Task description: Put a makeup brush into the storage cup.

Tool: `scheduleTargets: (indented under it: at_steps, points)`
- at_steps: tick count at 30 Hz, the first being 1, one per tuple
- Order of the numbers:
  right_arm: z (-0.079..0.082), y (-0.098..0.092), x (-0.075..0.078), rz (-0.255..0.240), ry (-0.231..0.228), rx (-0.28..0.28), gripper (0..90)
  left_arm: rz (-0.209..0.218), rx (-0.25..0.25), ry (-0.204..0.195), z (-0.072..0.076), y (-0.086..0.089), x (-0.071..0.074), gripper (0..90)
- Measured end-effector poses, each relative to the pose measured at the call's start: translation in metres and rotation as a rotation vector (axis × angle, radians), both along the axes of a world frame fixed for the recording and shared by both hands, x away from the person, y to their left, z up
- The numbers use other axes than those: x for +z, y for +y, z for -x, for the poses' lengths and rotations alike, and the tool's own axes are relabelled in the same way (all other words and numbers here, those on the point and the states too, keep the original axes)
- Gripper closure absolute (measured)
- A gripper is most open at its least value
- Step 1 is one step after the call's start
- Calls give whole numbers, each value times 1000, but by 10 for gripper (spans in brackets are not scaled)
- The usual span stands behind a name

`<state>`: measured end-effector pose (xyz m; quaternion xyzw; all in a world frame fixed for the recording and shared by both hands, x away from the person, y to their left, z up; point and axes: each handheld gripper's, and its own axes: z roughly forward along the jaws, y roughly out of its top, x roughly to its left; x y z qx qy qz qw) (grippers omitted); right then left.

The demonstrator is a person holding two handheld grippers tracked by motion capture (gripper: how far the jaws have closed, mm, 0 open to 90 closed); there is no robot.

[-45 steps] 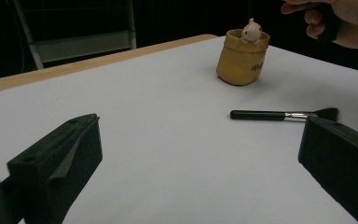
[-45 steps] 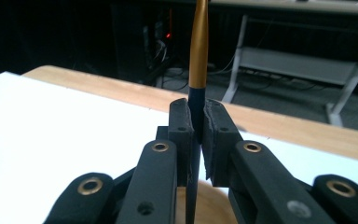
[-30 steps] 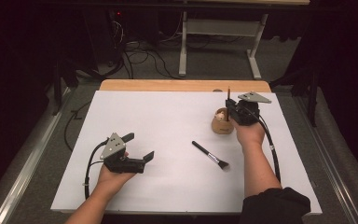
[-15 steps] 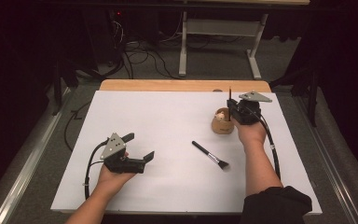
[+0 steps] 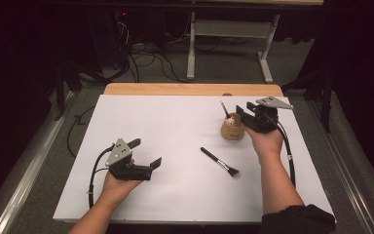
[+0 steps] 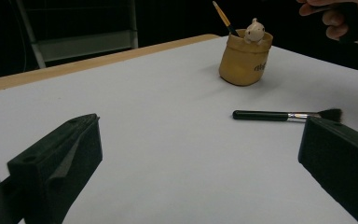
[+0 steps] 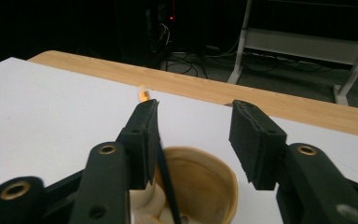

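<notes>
A tan cup (image 5: 233, 130) with a small white figure (image 6: 255, 30) on its rim stands at the right of the white table. In it leans a thin dark brush (image 5: 222, 108) with an orange end. My right gripper (image 5: 242, 109) hovers just behind and above the cup. Its jaws have just been opening and stand apart (image 7: 193, 123). The thin brush (image 7: 165, 177) rests loosely along the left pad, unpinched. A black makeup brush (image 5: 219, 162) lies flat in front of the cup. At the front left my left gripper (image 5: 146, 152) rests open, nothing between its jaws (image 6: 200, 149).
A white sheet (image 5: 175, 122) covers the table, with a wooden strip (image 5: 190, 89) along its far edge. Behind the table stand a metal frame (image 5: 229, 29) and loose cables (image 5: 146, 53) on the floor. The person's right hand (image 6: 340, 18) shows past the cup.
The right gripper's jaws have come apart, letting go of the thin brush, which now sits lower and leans in the cup. The left gripper has not moved.
</notes>
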<state>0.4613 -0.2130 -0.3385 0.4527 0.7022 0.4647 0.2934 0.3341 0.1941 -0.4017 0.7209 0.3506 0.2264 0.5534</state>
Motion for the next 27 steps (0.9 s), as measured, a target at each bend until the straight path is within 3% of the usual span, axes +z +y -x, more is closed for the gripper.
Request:
scheduleTargets:
  at_steps: [18, 27]
  points:
    - [61, -24, -24, -28, -6, 60, 342, -4, 22, 28, -5, 1, -3, 1]
    - [87, -40, -40, -8, -18, 40, 141, 10, 26, 38, -6, 3, -6, 1]
